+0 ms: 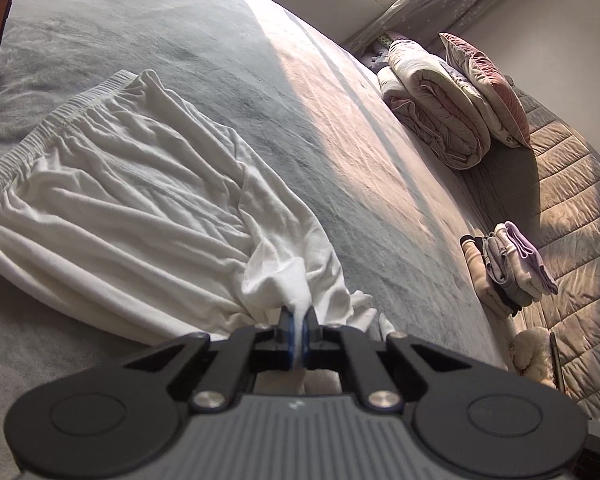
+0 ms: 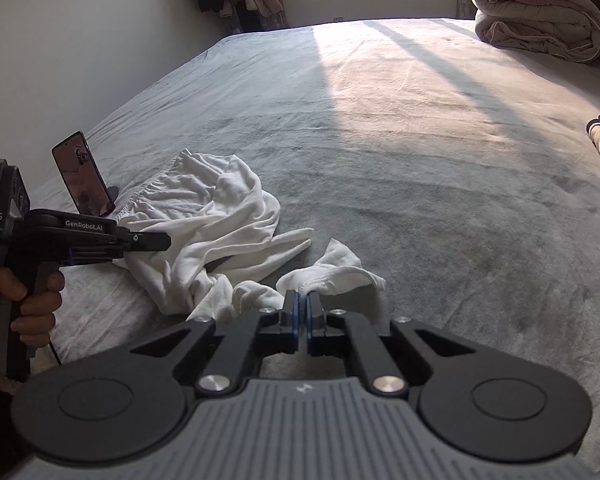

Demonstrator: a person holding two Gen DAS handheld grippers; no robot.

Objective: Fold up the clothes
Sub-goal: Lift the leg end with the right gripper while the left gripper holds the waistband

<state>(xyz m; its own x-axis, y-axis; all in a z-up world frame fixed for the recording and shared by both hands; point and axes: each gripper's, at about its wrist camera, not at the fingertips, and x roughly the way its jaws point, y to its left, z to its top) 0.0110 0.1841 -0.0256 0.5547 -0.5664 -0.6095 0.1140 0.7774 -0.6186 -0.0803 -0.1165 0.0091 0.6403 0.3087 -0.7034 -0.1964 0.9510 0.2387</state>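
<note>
"GenRobot.AI" on left hand-held gripper (image 2: pixel 148 242)

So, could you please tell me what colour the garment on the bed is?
The garment is plain white, with a gathered elastic waistband; the left wrist view shows it best.

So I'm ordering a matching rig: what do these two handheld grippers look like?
Both the left gripper and right gripper are black, with blue-edged fingers, silver pivot screws and a ribbed grey body. The left one's side reads GenRobot.AI in white and has a pistol-style handle.

Open bed (image 2: pixel 420 140) beyond — phone (image 2: pixel 85 178) left.
</note>
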